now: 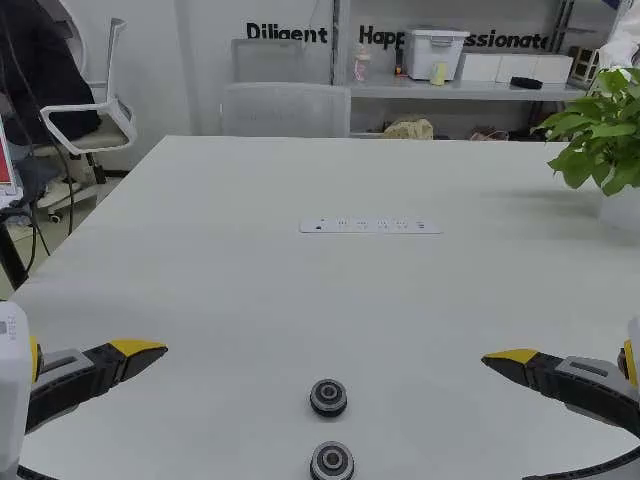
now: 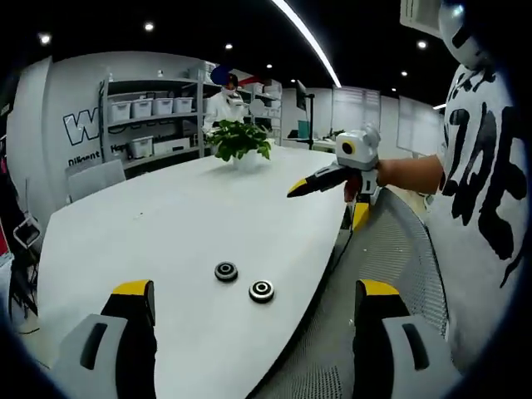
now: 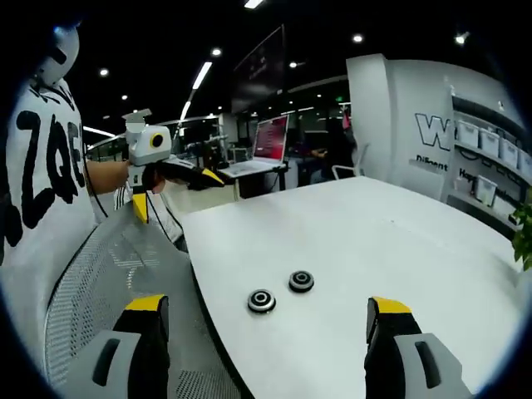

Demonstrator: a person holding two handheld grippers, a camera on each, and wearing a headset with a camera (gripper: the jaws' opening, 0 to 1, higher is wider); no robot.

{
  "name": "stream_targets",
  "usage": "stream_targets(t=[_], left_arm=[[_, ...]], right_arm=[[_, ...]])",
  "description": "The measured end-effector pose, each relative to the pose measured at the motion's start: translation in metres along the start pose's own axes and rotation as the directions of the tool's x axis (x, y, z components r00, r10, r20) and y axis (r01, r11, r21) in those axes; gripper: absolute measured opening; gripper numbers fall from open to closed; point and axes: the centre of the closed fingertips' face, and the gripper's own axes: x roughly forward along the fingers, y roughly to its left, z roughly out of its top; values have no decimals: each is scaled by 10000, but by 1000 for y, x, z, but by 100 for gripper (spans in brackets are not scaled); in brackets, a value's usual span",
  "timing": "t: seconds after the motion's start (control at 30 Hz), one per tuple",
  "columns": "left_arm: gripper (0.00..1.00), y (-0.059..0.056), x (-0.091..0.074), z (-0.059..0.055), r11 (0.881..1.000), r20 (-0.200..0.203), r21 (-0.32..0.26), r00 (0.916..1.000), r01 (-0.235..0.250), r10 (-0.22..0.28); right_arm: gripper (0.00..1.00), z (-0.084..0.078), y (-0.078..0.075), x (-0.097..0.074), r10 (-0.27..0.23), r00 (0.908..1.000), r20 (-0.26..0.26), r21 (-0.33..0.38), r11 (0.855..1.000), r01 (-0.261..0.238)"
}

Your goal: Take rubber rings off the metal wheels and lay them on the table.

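1. The left gripper [image 1: 135, 352] hovers over the near left part of the pale grey surface [image 1: 230, 300], its yellow-tipped jaws spread wide and holding nothing (its own view shows them far apart).
2. The right gripper [image 1: 512, 358] hangs opposite it on the near right, also spread wide and empty. Its tips point in towards the middle.
3. Two small metal wheels lie flat on the surface between the grippers, touching neither. The farther wheel [image 1: 328, 397] sits just beyond the nearer wheel [image 1: 331, 461], with a small gap between them.
4. The nearer wheel lies close to the surface's front edge.
5. Each wheel carries a black rubber ring [image 1: 313, 398] around its lighter hub, so both rings are on and none lies loose on the surface.
6. In the left gripper view the wheels sit between that gripper's jaws, and the right gripper shows beyond them in the person's hand [image 2: 391, 173].
7. A white power socket strip [image 1: 370, 225] is set flush into the middle of the surface, well beyond the wheels.
8. A leafy potted plant [image 1: 600, 140] stands at the far right edge.
9. An office chair [image 1: 85, 120] stands off the left side, and a shelf [image 1: 450, 90] with white boxes runs along the back wall.
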Motion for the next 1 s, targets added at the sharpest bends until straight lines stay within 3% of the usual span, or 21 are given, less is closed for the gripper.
stream_targets(t=[1.0], left_arm=[[99,-1,3,-2,9998,-139,-85,9997,177,-179]], right_arm=[[99,-2,-3,1,-14,9999,-149,-19,10000,14]])
